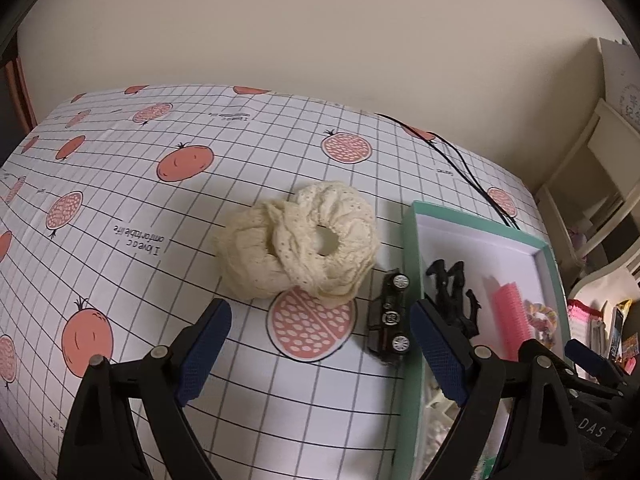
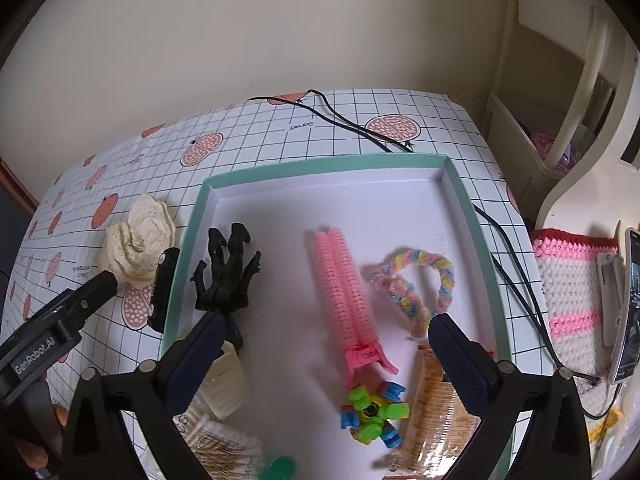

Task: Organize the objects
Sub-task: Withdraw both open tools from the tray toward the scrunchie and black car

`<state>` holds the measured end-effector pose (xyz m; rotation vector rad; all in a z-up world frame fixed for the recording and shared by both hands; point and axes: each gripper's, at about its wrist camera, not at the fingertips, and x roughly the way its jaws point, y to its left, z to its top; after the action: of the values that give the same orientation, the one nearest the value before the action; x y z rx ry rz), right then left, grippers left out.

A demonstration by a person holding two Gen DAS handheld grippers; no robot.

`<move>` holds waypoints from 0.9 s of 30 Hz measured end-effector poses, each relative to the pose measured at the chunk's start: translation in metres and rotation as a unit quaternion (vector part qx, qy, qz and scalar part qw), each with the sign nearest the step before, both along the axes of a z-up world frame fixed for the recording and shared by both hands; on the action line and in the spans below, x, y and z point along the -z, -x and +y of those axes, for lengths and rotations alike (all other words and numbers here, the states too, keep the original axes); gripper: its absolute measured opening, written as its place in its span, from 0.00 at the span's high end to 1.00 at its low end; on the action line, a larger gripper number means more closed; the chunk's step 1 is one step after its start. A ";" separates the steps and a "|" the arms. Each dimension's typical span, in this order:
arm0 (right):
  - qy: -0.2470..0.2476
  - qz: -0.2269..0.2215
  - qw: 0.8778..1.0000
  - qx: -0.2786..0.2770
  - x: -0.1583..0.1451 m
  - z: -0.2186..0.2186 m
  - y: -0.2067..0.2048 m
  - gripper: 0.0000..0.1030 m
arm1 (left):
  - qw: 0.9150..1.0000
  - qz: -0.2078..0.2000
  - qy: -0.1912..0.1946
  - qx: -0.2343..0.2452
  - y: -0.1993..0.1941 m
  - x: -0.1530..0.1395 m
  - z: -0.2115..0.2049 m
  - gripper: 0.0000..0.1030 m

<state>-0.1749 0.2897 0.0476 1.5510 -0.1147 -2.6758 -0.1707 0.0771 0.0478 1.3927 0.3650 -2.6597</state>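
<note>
A cream lace scrunchie (image 1: 298,240) lies on the checked tablecloth, with a black toy car (image 1: 390,316) on its side against the mint-green box (image 1: 412,264). My left gripper (image 1: 320,312) hovers open just in front of the scrunchie, nothing between its fingers. In the right wrist view the box (image 2: 320,162) holds a black toy figure (image 2: 226,276), a pink hair roller (image 2: 344,280), a pastel braided ring (image 2: 424,284) and a green-and-blue toy (image 2: 374,410). My right gripper (image 2: 327,322) is open above the box floor and grips nothing.
A biscuit packet (image 2: 436,404), a cream ribbed piece (image 2: 228,384) and a pack of cotton swabs (image 2: 224,448) lie at the box's near end. Black cables (image 2: 516,280) run past its right side. A crocheted pink-and-white cloth (image 2: 572,300) and a phone (image 2: 628,308) sit further right.
</note>
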 end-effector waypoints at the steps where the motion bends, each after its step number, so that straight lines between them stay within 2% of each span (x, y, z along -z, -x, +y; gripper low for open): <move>1: -0.001 -0.001 1.000 0.001 0.000 -0.001 0.000 0.00 | 1.000 0.000 0.001 0.002 0.000 0.001 -0.003 0.08; 3: -0.003 -0.002 1.000 0.003 0.000 -0.003 0.002 0.00 | 1.000 0.002 0.007 0.002 0.001 0.001 -0.006 0.01; 6: -0.003 -0.006 1.000 0.007 0.000 -0.006 0.003 0.00 | 1.000 0.014 0.019 0.000 0.000 -0.002 -0.013 0.01; 17: 0.001 -0.001 1.000 0.019 -0.009 -0.024 0.009 0.00 | 0.999 0.022 0.015 -0.023 0.000 -0.002 -0.052 0.01; 27: 0.003 0.006 1.000 -0.003 -0.008 -0.054 0.017 0.00 | 0.998 0.026 0.010 -0.057 -0.004 0.004 -0.098 0.01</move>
<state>-0.1915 0.2362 0.0561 1.5299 -0.1184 -2.6772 -0.1671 -0.0213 0.0434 1.2597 0.4077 -2.6034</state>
